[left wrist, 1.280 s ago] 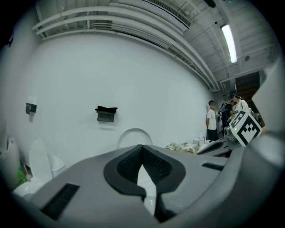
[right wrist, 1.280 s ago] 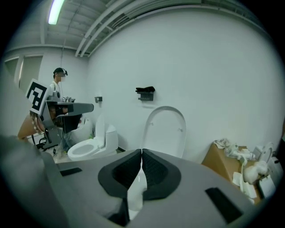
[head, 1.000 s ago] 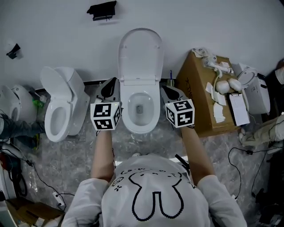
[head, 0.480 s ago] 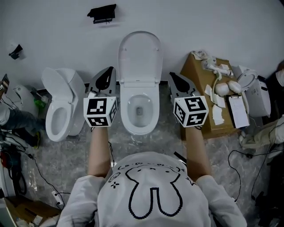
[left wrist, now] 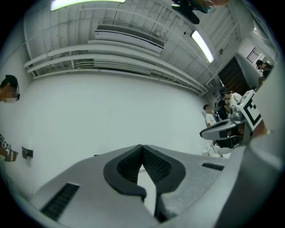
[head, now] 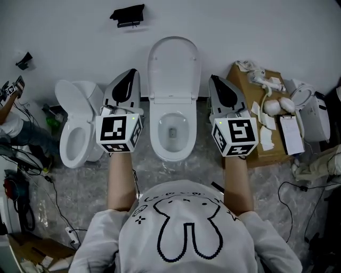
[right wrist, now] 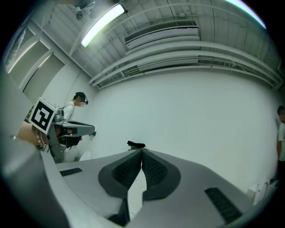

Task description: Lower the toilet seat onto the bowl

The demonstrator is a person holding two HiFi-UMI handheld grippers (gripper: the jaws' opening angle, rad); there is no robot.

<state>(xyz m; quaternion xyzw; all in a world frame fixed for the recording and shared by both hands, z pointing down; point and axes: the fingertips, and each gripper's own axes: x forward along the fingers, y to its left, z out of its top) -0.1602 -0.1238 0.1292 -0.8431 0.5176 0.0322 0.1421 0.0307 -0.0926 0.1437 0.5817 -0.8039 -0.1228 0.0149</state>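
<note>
The white toilet stands in the middle of the head view. Its seat and lid (head: 173,66) are raised upright against the wall above the open bowl (head: 171,133). My left gripper (head: 129,77) hangs just left of the raised seat and my right gripper (head: 217,82) just right of it; neither touches it. In the left gripper view, the left gripper (left wrist: 141,147) is shut, tips together, with nothing between them, facing bare white wall. In the right gripper view, the right gripper (right wrist: 141,151) is also shut and empty.
A second white toilet (head: 80,130) stands at the left. A cardboard box (head: 246,109) with white fittings sits at the right, with a white appliance (head: 309,114) beyond it. A black bracket (head: 128,15) is on the wall. Cables (head: 37,197) lie on the floor at left.
Both grippers have risen and moved up the picture, from beside the bowl to either side of the raised seat. The seat has stayed upright.
</note>
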